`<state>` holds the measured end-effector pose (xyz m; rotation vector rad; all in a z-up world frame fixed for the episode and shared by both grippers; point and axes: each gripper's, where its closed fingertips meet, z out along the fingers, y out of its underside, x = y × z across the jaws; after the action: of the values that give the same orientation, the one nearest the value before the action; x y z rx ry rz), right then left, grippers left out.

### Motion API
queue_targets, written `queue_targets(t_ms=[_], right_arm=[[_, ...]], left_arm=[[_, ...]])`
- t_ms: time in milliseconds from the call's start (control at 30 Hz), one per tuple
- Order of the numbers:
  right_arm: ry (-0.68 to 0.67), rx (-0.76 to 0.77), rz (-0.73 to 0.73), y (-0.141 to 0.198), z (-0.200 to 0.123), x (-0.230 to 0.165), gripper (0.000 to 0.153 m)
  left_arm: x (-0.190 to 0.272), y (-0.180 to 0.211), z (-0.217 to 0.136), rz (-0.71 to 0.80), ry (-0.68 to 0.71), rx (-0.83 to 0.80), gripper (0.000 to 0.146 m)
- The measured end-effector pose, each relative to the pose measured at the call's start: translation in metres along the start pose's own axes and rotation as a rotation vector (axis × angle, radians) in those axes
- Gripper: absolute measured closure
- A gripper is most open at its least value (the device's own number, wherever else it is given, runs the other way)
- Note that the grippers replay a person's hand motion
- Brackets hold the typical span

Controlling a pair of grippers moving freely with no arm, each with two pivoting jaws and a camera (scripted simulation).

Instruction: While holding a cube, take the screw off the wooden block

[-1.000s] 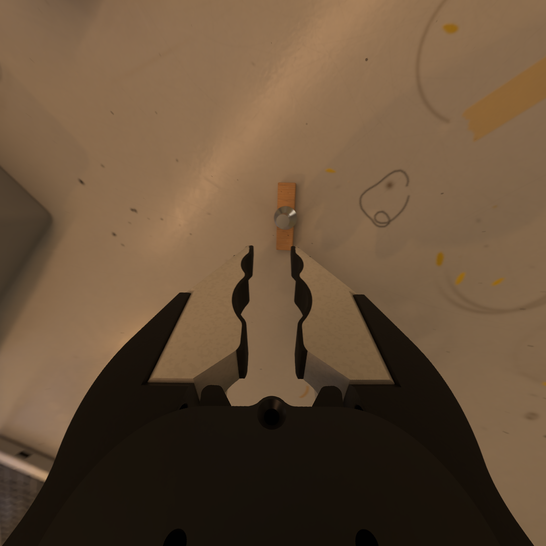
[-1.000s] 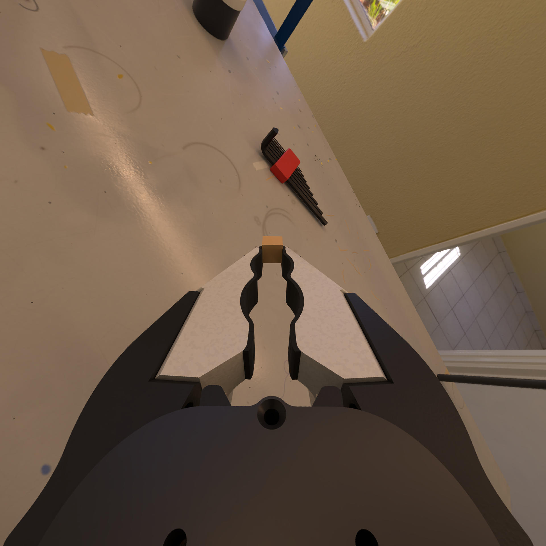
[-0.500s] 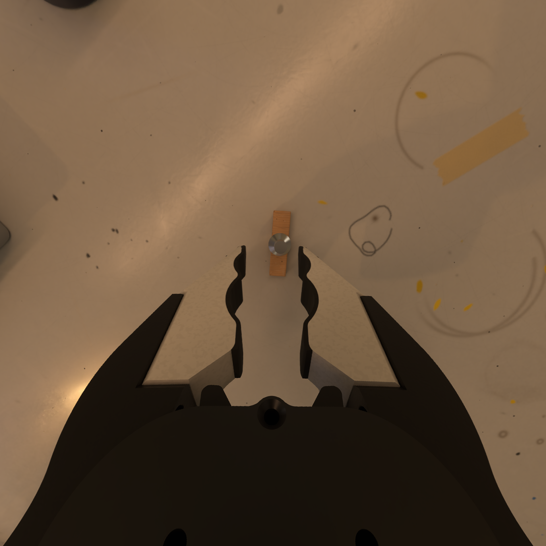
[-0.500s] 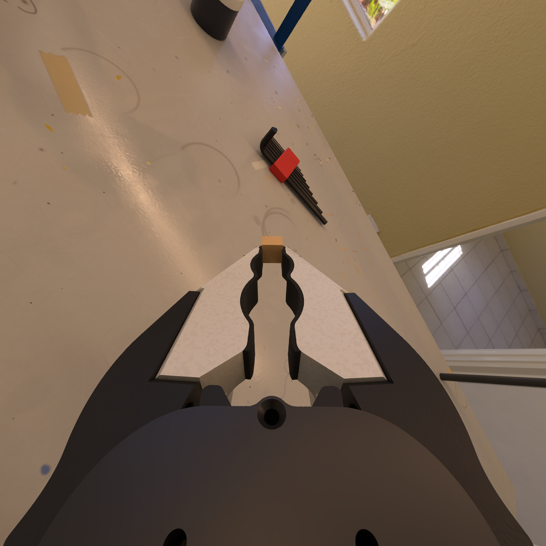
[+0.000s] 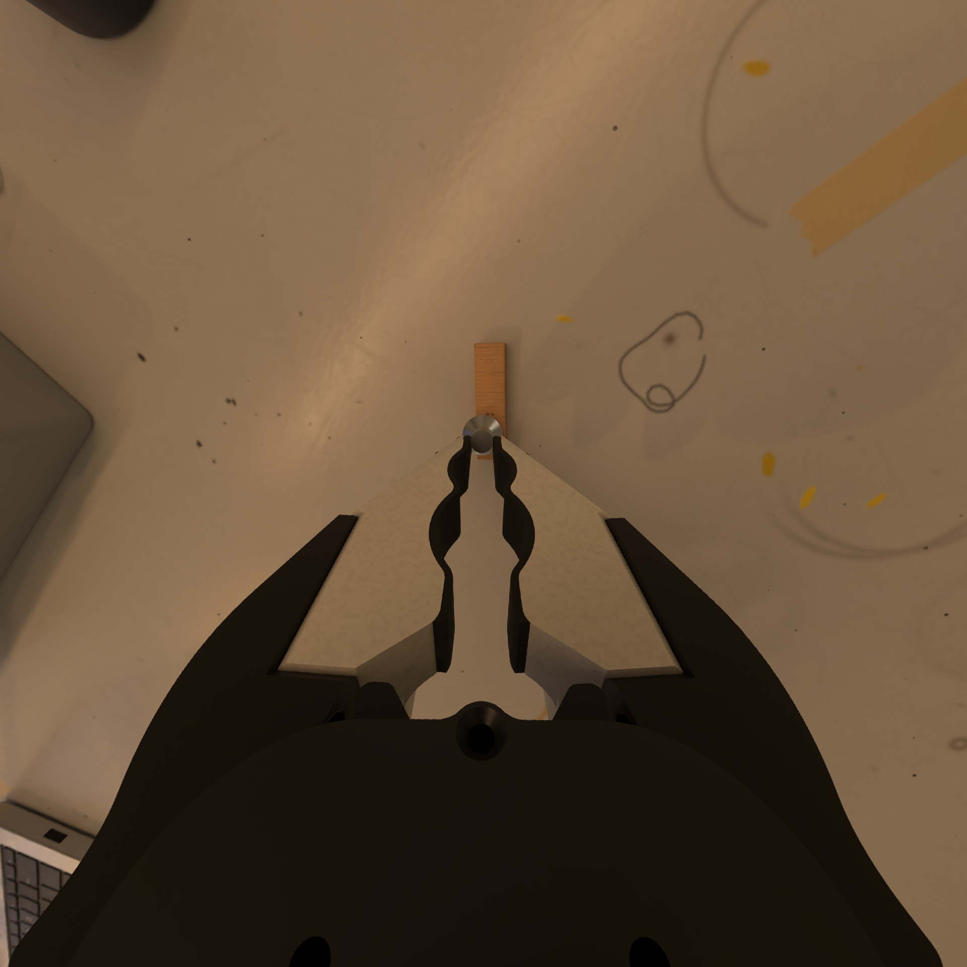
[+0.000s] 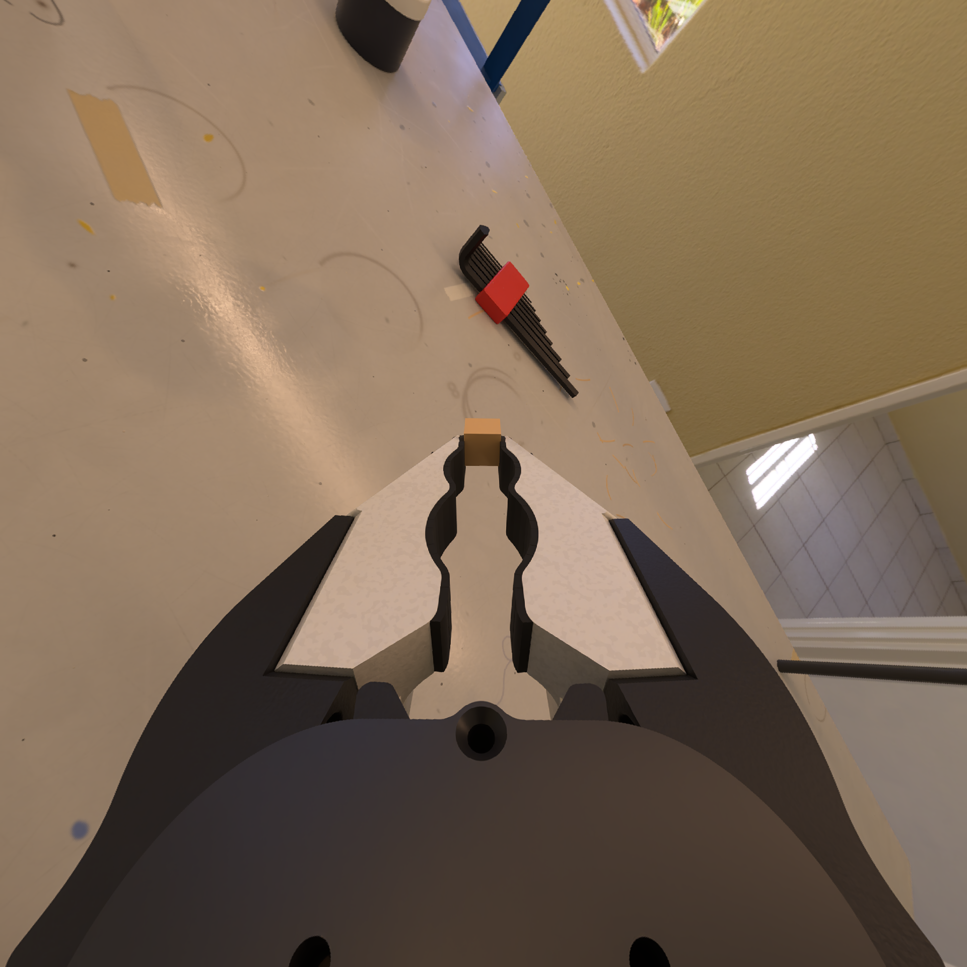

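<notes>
The left hand-held gripper (image 5: 482,443) is clenched on the silver screw (image 5: 482,432), its fingertips pinching just under the round head, while the narrow wooden block (image 5: 490,385) lies flat on the pale, speckled worktop (image 5: 366,209) directly beyond the tips. Whether the screw's shank is clear of the wood cannot be told, since the tips hide the joint. The right hand-held gripper (image 6: 482,449) grasps the small tan cube (image 6: 482,441) at the very end of its fingers, above the worktop. The likeliest trouble is on the left: the hold is at the extreme tips on a small, smooth, rounded metal part, so a pull at an angle could let the screw squirt out, or the light block could ride up with it if the thread still bites. On the right, the cube sits only partly between the tips, so any loosening or jolt while attention is on the screw could drop it. Nearby lie a set of black hex keys in a red holder (image 6: 502,293), a strip of masking tape (image 6: 112,149), a dark cylinder (image 6: 379,26) and the corner of a laptop (image 5: 31,884). No brand, label or legible writing shows, only pencil scribbles and paint flecks.
</notes>
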<state>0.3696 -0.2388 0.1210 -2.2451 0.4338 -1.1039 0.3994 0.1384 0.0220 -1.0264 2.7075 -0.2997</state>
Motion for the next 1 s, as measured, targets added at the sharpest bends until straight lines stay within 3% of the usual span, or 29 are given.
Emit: queue_targets(t_ms=[267, 633, 1000], right_arm=[[-0.010, 0.003, 0.011, 0.001, 0.000, 0.000, 0.141], [-0.021, 0.019, 0.020, -0.002, -0.001, -0.002, 0.141], [-0.063, 0.080, 0.016, -0.008, -0.002, -0.008, 0.141]], left_arm=[[0.000, -0.011, -0.031, 0.038, -0.027, 0.114, 0.138], [0.008, -0.036, -0.078, -0.028, 0.094, 0.393, 0.138], [0.030, -0.069, -0.139, 0.022, 0.174, 0.676, 0.138]])
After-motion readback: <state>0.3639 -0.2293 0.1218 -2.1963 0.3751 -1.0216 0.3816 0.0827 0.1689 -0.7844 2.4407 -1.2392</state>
